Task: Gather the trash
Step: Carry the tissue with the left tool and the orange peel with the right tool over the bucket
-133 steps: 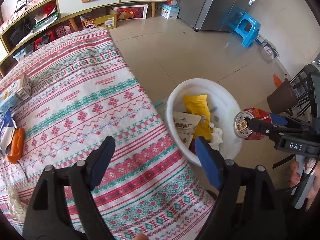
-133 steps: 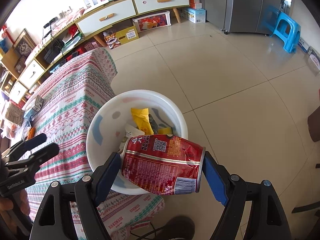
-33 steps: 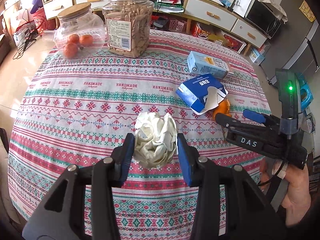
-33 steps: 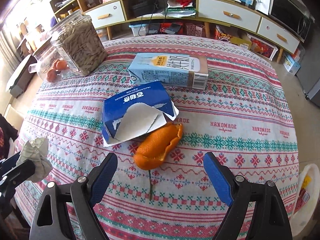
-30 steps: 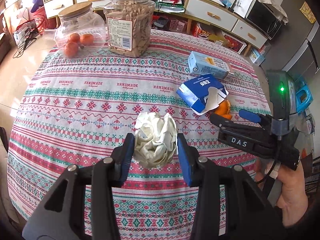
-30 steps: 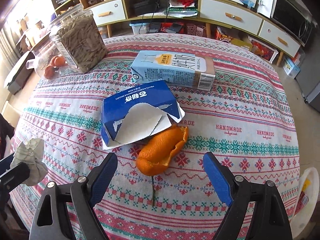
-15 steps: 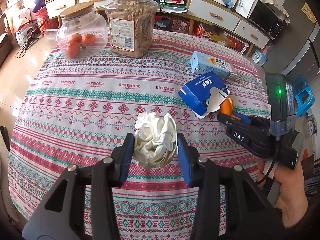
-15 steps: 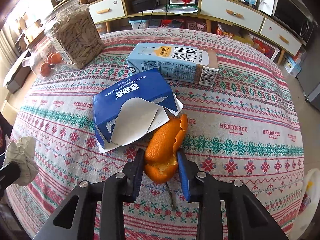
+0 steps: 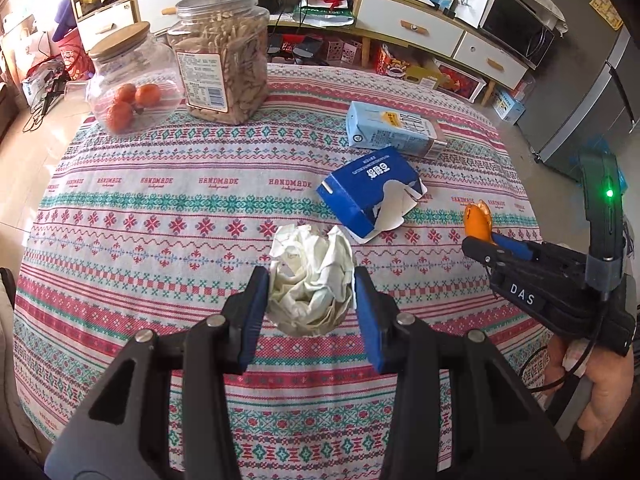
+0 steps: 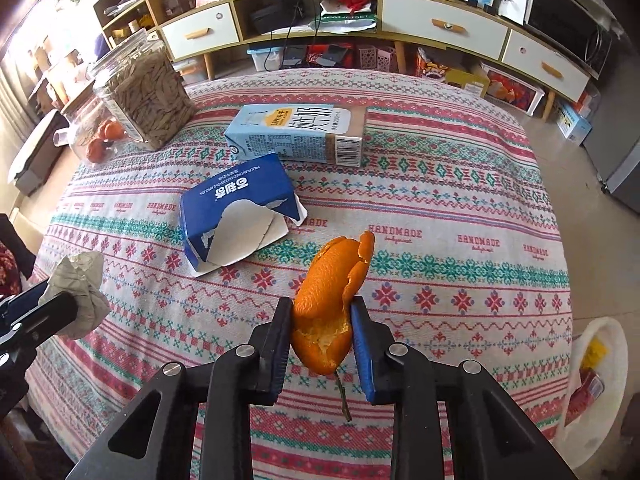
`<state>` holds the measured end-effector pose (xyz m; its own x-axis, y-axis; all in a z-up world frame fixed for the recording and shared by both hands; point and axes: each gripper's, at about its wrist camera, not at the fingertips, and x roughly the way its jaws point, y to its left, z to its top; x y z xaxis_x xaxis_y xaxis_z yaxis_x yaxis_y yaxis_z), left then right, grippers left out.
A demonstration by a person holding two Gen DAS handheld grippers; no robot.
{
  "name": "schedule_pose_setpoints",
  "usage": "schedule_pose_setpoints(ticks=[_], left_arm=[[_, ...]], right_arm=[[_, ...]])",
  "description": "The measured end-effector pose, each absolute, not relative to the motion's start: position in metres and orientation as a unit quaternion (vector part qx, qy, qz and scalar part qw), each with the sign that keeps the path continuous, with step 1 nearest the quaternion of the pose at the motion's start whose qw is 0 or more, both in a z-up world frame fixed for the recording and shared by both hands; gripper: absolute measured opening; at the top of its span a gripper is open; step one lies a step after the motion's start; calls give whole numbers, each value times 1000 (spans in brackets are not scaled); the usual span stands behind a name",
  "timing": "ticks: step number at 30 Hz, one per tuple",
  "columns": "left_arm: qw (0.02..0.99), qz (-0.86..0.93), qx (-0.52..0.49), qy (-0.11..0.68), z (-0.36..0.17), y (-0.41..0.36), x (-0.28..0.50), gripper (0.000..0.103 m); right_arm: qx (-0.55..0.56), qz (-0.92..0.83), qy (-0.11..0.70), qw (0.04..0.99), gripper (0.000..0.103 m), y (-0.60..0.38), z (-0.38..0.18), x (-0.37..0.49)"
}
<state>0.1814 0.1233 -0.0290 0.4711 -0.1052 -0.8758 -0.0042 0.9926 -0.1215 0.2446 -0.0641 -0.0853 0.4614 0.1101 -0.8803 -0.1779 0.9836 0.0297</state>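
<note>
My left gripper [image 9: 308,286] is shut on a crumpled white paper ball [image 9: 310,276] and holds it above the patterned tablecloth [image 9: 160,208]. My right gripper [image 10: 322,320] is shut on an orange peel [image 10: 332,292] and holds it just above the cloth; it also shows in the left wrist view [image 9: 476,222]. A torn blue carton [image 10: 236,208] and a light-blue milk carton [image 10: 296,132] lie on the table. The white trash bin [image 10: 600,380] stands at the table's right edge, with wrappers inside.
A tall jar of seeds [image 9: 220,60] and a round jar with oranges [image 9: 124,88] stand at the table's far left. A small twig [image 10: 343,396] lies on the cloth under the peel. Low cabinets [image 10: 440,24] and a fridge [image 9: 592,92] stand beyond.
My right gripper has shut on the orange peel and lifted it off the cloth, away from the blue carton. My left gripper keeps holding the paper ball, nearly still.
</note>
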Motion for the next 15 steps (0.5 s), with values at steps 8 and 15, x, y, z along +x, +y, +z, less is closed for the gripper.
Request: schedule_pose_setpoints(ticks=[8,15], left_arm=[[856,-46,-41,513,-29,89,184,44],[855,-60,-33,514,-31,61,188,44]], right_arm=[[-23,68,504,861,29,-103,-70,234],[-14,53,502,863,29,-138,-61,223]])
